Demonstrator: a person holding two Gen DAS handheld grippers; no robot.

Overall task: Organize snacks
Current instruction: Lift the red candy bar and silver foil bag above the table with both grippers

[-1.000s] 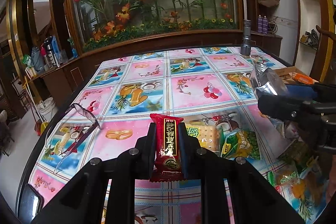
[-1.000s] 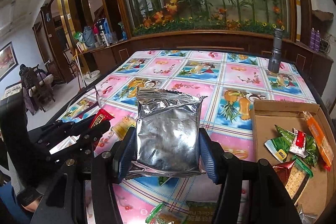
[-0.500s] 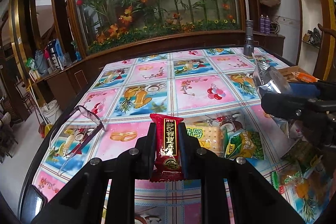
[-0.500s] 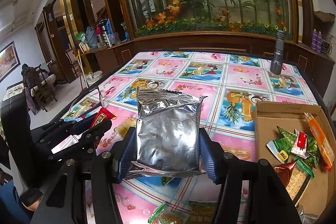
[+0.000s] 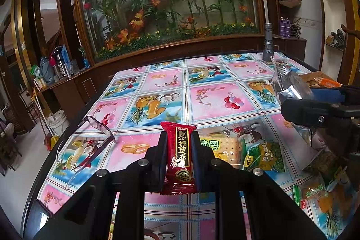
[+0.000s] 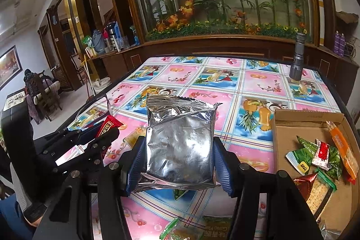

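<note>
Left gripper (image 5: 178, 150): your jaws pinched the red snack bar (image 5: 179, 158), its lower end hidden.
Right gripper (image 6: 180, 150): your jaws clamped the silver pouch (image 6: 180, 141).
Cardboard box (image 6: 290, 127): at 3 o'clock, cut off.
Surface (image 5: 216, 100): loose packets partly hidden.

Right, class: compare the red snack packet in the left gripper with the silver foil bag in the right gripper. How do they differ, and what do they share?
The red snack packet is narrow and printed with gold lettering; the silver foil bag is much wider, and its facing side is plain. The left gripper is nearly closed on the red snack packet, while the right gripper stands wider around the silver foil bag. Both are sealed, gripped by their side edges and held above the table.
</note>
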